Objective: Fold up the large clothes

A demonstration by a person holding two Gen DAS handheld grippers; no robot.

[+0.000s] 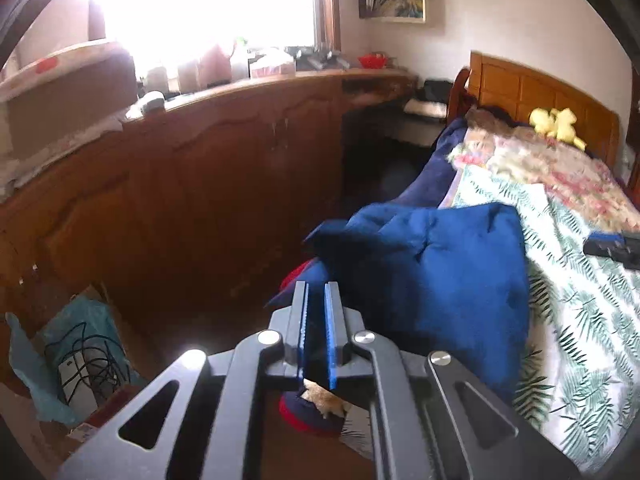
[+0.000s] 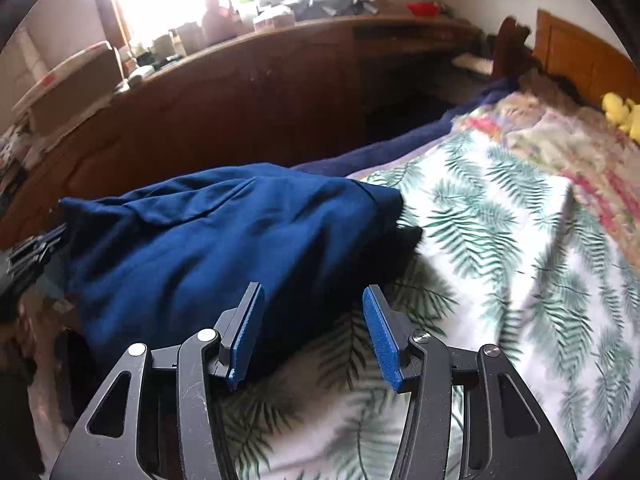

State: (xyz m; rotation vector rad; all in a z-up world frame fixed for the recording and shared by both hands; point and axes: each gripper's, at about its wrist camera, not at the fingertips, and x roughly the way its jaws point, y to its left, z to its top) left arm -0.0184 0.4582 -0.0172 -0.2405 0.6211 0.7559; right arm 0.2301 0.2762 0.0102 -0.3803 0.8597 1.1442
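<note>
On the bed, our left hand-held gripper (image 1: 318, 286) has its blue pads nearly pressed together, pinching a dark edge of the blue garment (image 1: 436, 276) that runs straight ahead of it. The cloth rises from that pinch and spreads forward and to the right over the side of the bed. Our right hand-held gripper (image 2: 314, 294) hangs with its pads spread wide and nothing between them, just above the garment's near edge (image 2: 224, 248), which lies ahead and to its left. The garment's long axis appears to run across the bed's edge, from the left gripper's side toward the mattress. We judge the right one to be the nearer to the free end, and any coming grasp turns on reaching slightly left and forward.

Under the garment lies a bedspread (image 2: 500, 248) printed with green fern leaves, soft and rumpled. Beyond it a flowered quilt (image 1: 560, 168) leads to the wooden headboard (image 1: 552, 92), where a yellow soft toy (image 1: 556, 122) sits. Left of the bed, a long dark wooden cabinet (image 1: 192, 168) carries clutter beneath a bright window (image 1: 200, 0).
</note>
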